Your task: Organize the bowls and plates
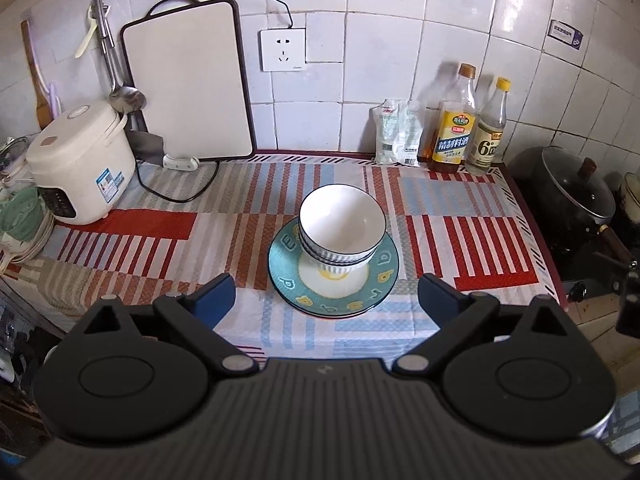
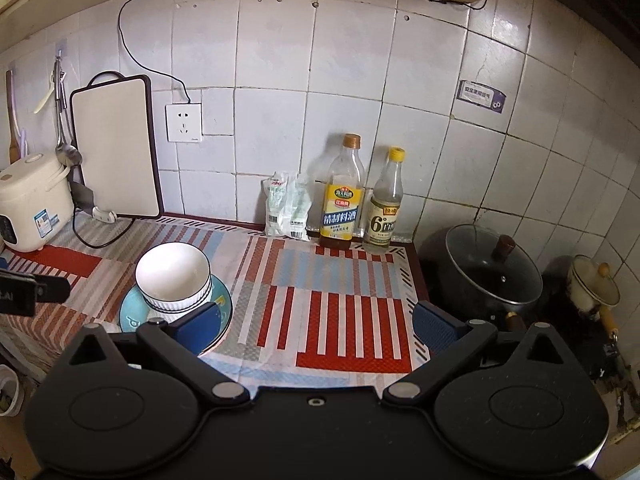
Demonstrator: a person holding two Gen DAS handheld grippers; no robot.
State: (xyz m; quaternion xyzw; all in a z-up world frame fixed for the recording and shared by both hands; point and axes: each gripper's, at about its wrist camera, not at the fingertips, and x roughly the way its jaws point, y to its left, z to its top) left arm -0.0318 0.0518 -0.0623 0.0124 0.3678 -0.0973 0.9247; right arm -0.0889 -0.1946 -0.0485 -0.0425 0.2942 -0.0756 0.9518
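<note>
The left gripper, a black two-finger tool with blue pads, fills the near edge of its view with its jaws spread wide and nothing between them; the stacked dishes sit just beyond the fingertips, untouched. Those dishes are two nested white ceramic bowls with dark blue rims and ribbed sides, standing upright on a round teal plate with yellow letters and a pale centre; a second plate rim shows beneath it. The stack rests near the middle of the striped red, blue and grey cloth covering the counter. The right gripper, of the same make, also stands released and empty, hovering over bare cloth to the right of the stack, its left pad overlapping the plate's edge in its view. Far left stands a cream rice cooker, with a white cutting board leaning on the tiled wall behind it. Far right, against the wall, stand a yellow-labelled bottle of amber liquid, a clear yellow-capped bottle and white plastic packets. A dark pot with a glass lid sits right of the counter.
</note>
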